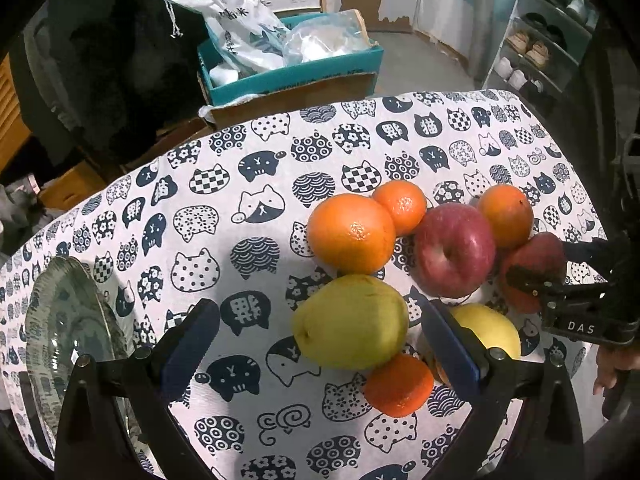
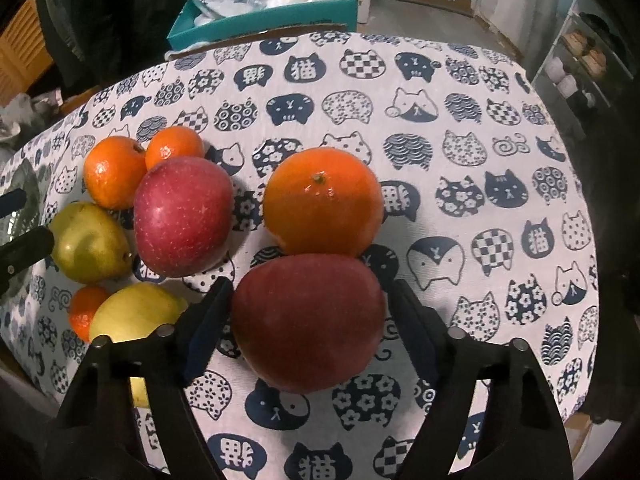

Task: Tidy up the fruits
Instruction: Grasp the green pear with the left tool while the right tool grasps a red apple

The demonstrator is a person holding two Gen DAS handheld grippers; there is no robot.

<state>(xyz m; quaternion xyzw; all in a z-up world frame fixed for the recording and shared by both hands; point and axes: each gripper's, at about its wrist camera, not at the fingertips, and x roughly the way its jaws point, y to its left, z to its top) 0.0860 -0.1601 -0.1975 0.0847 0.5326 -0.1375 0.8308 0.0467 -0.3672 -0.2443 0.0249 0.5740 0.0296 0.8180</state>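
Note:
Fruit lies clustered on a cat-print tablecloth. My left gripper is open, its fingers on either side of a yellow-green pear without touching it. A small orange, a second yellow pear, a big orange, a red apple and two more oranges lie around it. My right gripper is open around a dark red apple, which lies against a large orange. The right gripper also shows in the left wrist view.
A glass plate sits at the table's left edge. A teal box with plastic bags stands beyond the far edge. A shoe rack is at the far right. The left gripper's fingertips show in the right wrist view.

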